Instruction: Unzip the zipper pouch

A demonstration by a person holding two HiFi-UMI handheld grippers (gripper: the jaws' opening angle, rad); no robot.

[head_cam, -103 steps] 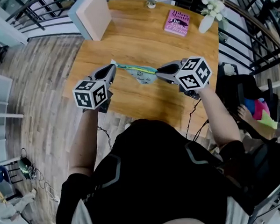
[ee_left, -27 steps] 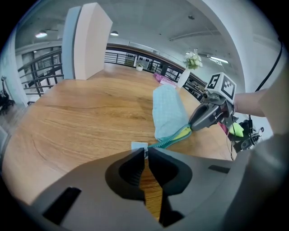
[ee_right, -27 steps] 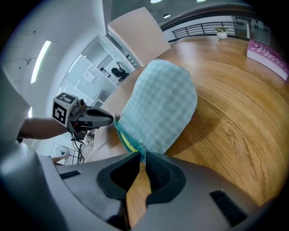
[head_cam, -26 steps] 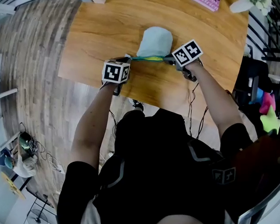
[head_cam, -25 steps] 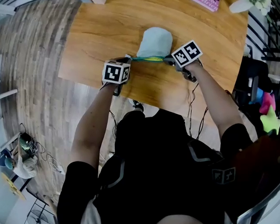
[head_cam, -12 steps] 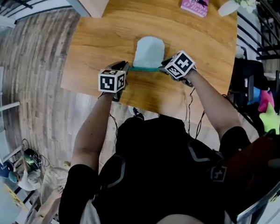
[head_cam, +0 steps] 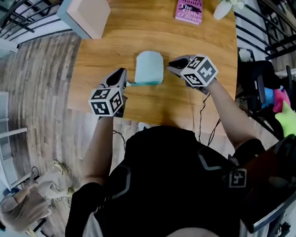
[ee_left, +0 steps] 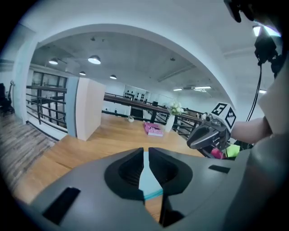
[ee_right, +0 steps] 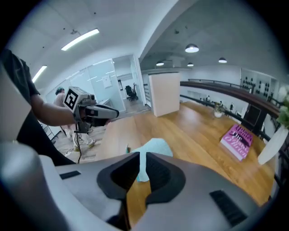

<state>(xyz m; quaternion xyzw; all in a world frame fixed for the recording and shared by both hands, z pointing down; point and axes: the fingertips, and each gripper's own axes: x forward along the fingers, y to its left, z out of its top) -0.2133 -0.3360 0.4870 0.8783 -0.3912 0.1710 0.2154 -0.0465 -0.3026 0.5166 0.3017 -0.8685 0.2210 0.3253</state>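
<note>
A pale teal zipper pouch lies flat on the wooden table, its darker zipper edge toward me. My left gripper sits just left of the pouch's near corner, jaws shut to a slit, and I see nothing held in them. In the left gripper view the pouch shows beyond the slit. My right gripper hovers right of the pouch, apart from it; its jaws are closing with nothing between them. The right gripper view shows the pouch ahead and the left gripper raised beyond it.
A pink book and a white vase with flowers stand at the table's far right. A pale box stands at the far left. The table's near edge is close behind both grippers. A dark chair stands to the right.
Half a second ago both grippers held the pouch's near edge stretched between them. Now the right gripper has let go and both have drawn apart; the pouch lies flat.
</note>
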